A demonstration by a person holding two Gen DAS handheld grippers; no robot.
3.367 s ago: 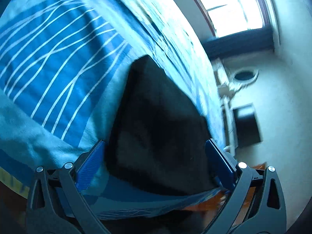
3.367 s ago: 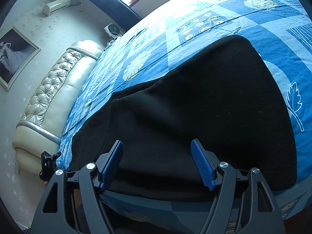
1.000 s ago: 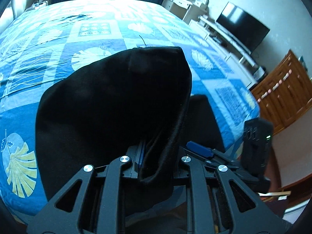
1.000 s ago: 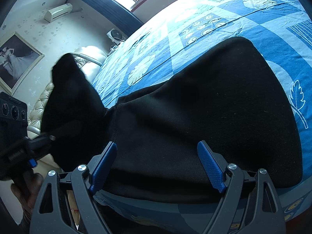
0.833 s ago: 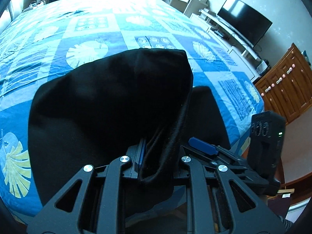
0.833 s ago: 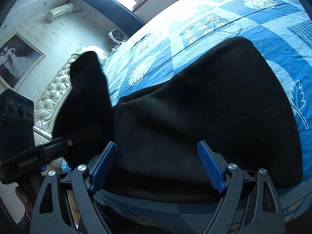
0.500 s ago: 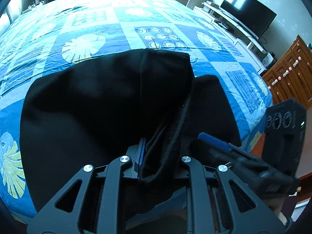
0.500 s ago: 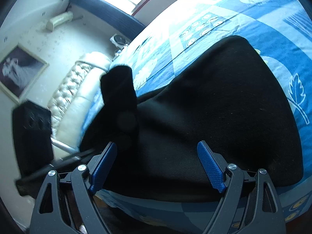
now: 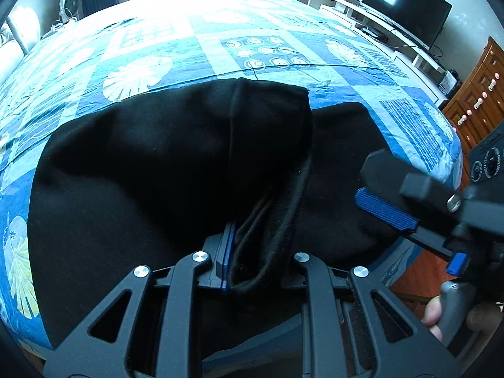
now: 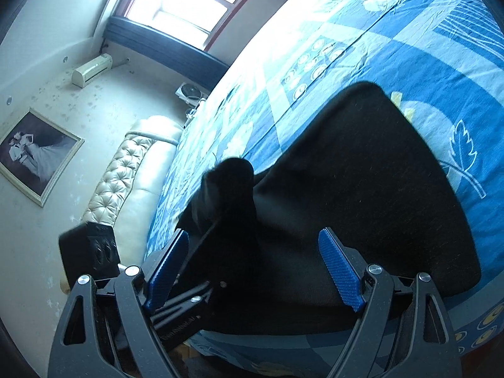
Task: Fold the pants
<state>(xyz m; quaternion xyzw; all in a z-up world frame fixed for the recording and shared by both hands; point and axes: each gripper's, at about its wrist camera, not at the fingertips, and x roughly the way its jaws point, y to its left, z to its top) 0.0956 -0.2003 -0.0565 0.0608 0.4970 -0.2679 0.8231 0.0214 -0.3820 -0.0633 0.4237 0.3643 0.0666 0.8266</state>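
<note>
Black pants [image 9: 151,163] lie spread on the blue patterned bedspread [image 9: 195,47]. My left gripper [image 9: 255,252] is shut on a bunched edge of the pants, and a folded flap [image 9: 267,116] drapes forward from it over the rest of the cloth. In the right wrist view the pants [image 10: 362,189] fill the middle, with the lifted flap [image 10: 230,186] standing up at the left. My right gripper [image 10: 252,267] is open, its blue pads wide apart just above the near edge of the pants. Seen from the left wrist, the right gripper [image 9: 387,204] hovers at the pants' right side.
A padded cream headboard [image 10: 126,189] lies to the left in the right wrist view. A television [image 9: 406,9] on a white stand and a wooden dresser [image 9: 472,100] stand beyond the bed's right side. A hand [image 9: 438,315] holds the right gripper's handle.
My left gripper has carried the held flap forward and down, so it lies lower over the pants. The right gripper has rolled and now shows closer in the left wrist view.
</note>
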